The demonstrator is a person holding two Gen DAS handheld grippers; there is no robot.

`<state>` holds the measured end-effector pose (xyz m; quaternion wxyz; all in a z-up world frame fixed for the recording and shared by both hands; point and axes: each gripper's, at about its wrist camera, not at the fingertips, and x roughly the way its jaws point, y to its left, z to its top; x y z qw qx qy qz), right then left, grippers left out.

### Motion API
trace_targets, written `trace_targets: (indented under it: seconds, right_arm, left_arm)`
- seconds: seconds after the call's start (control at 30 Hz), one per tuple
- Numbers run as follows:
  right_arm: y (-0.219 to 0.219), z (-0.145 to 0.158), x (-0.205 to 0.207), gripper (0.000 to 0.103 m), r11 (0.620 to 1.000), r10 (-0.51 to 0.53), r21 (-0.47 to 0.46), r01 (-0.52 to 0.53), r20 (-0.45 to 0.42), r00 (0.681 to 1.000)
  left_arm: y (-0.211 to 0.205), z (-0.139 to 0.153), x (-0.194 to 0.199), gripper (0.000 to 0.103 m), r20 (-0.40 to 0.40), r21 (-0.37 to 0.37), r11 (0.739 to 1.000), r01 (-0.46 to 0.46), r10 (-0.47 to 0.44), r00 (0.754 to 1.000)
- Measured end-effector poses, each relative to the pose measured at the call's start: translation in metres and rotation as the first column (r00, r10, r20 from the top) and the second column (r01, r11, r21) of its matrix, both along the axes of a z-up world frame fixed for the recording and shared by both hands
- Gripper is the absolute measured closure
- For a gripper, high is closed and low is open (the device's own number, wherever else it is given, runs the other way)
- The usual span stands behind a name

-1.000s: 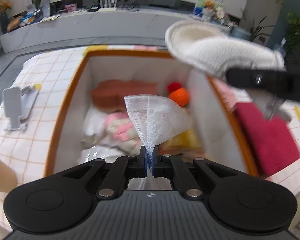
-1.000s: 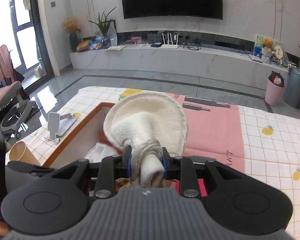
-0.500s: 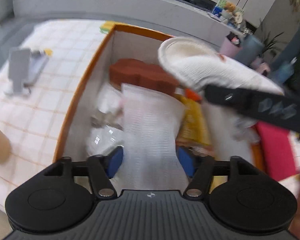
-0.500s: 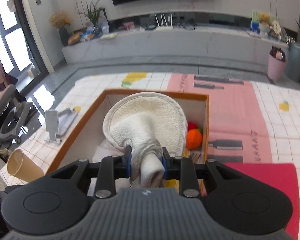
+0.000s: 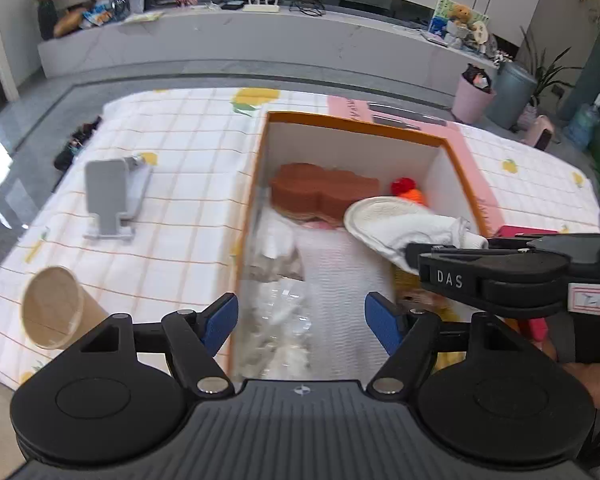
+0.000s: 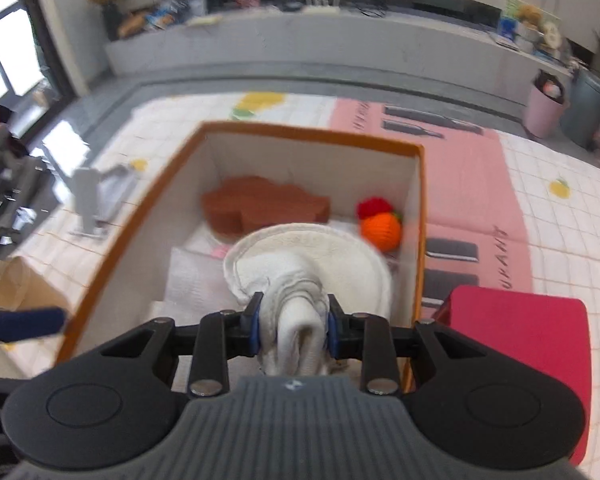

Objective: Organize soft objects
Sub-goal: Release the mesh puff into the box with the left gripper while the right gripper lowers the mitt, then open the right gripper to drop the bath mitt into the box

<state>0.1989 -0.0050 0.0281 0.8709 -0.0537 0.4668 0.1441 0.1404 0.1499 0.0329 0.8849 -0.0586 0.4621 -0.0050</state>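
An orange-rimmed box (image 5: 356, 125) (image 6: 312, 133) stands on the checked cloth. In it lie a brown sponge (image 5: 320, 192) (image 6: 260, 206), a red and orange knitted ball (image 6: 380, 226) (image 5: 408, 192) and a white mesh cloth (image 5: 340, 276) (image 6: 196, 280). My left gripper (image 5: 302, 320) is open and empty above the box's near end. My right gripper (image 6: 294, 326) is shut on a cream towel slipper (image 6: 312, 256) (image 5: 400, 224) and holds it inside the box, over the right side.
A grey phone stand (image 5: 112, 196) and a paper cup (image 5: 52, 312) are on the cloth left of the box. A red cloth (image 6: 528, 336) lies right of it. Crumpled clear plastic (image 5: 276, 312) fills the box's near left.
My left gripper opened, dropped the white mesh cloth into the box and pulled back. My right gripper moved over the box and lowered the slipper into it.
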Motion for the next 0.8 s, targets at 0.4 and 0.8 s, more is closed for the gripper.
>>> trace_targets:
  seconds: [0.4, 0.8]
  right_arm:
    - [0.024, -0.027, -0.012, 0.036, 0.976, 0.103, -0.179, -0.123, -0.116, 0.988]
    - [0.017, 0.008, -0.013, 0.093, 0.966, 0.255, -0.009, -0.257, -0.078, 0.964]
  left_arm:
    - [0.015, -0.01, -0.001, 0.021, -0.033, 0.02, 0.999, -0.044, 0.044, 0.998]
    - [0.035, 0.006, -0.011, 0.019, 0.024, -0.037, 0.995, -0.093, 0.094, 0.995]
